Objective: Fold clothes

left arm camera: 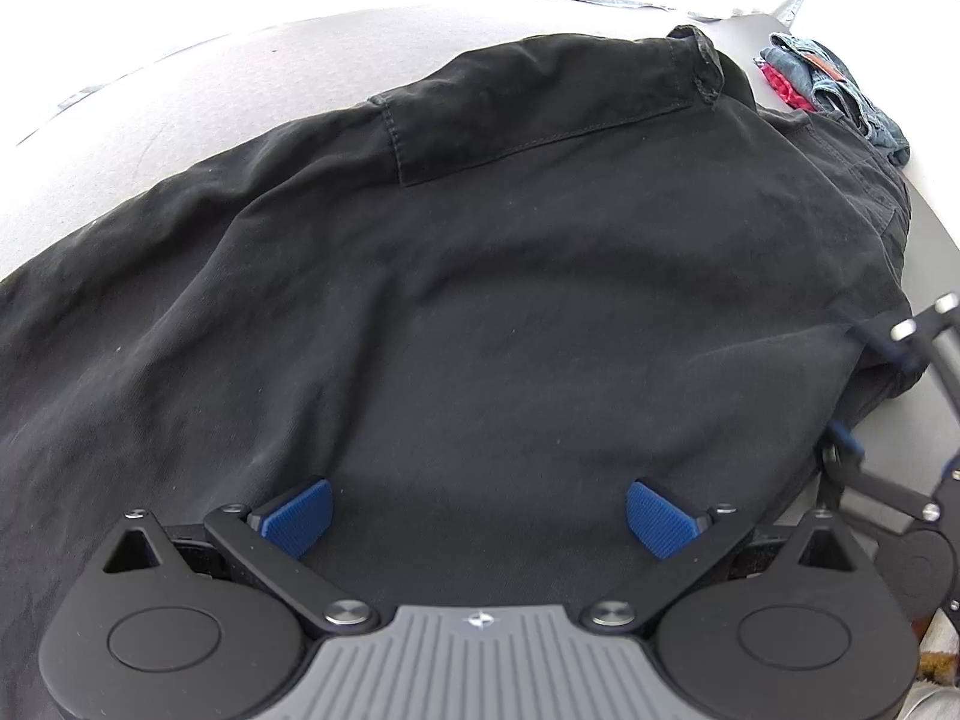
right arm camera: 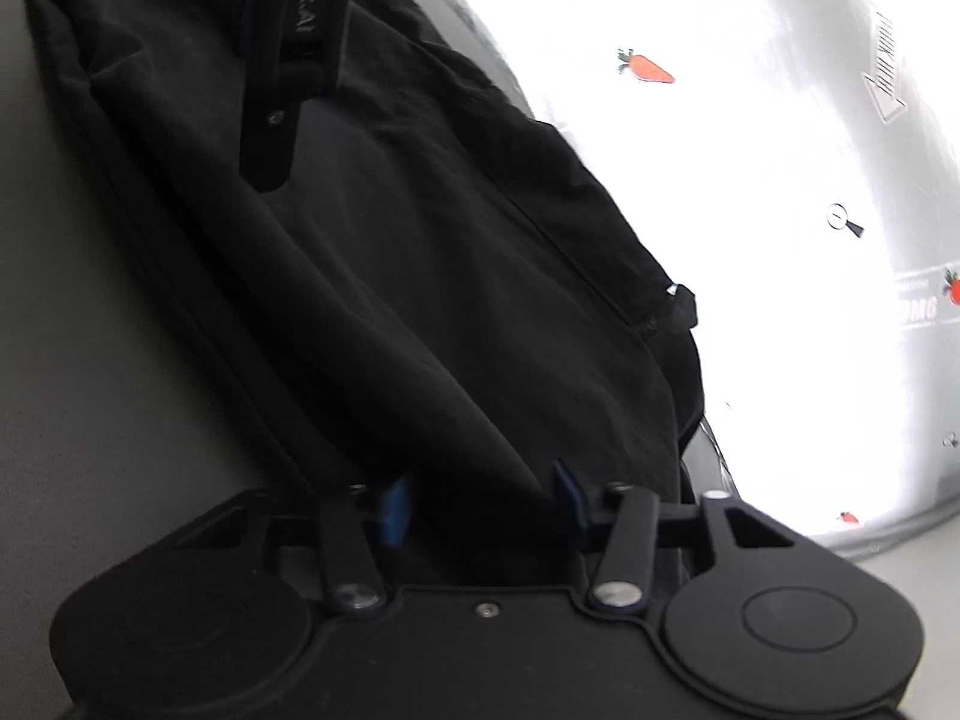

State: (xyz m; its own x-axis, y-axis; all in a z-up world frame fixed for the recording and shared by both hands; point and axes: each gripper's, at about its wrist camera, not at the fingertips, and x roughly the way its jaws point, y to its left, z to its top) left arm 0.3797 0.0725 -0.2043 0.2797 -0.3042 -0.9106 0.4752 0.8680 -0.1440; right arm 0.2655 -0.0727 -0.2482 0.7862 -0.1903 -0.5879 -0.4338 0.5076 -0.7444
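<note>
A black garment [left arm camera: 480, 252] with a patch pocket lies spread over the grey table [left arm camera: 936, 252]. In the left wrist view my left gripper [left arm camera: 480, 516] hovers low over its near part, blue pads wide apart, open and holding nothing. My right gripper [left arm camera: 864, 396] sits at the garment's right edge. In the right wrist view the right gripper [right arm camera: 480, 504] has a bunched edge of the black garment [right arm camera: 420, 300] filling the gap between its blue pads [right arm camera: 396, 510], shut on the cloth. The left gripper's black body [right arm camera: 288, 60] hangs over the garment's far part.
Folded blue jeans [left arm camera: 840, 84] with something red beside them lie at the table's far right corner. A bright white sheet printed with carrots [right arm camera: 648, 69] lies beyond the garment. Bare grey table [right arm camera: 90, 300] shows on the garment's other side.
</note>
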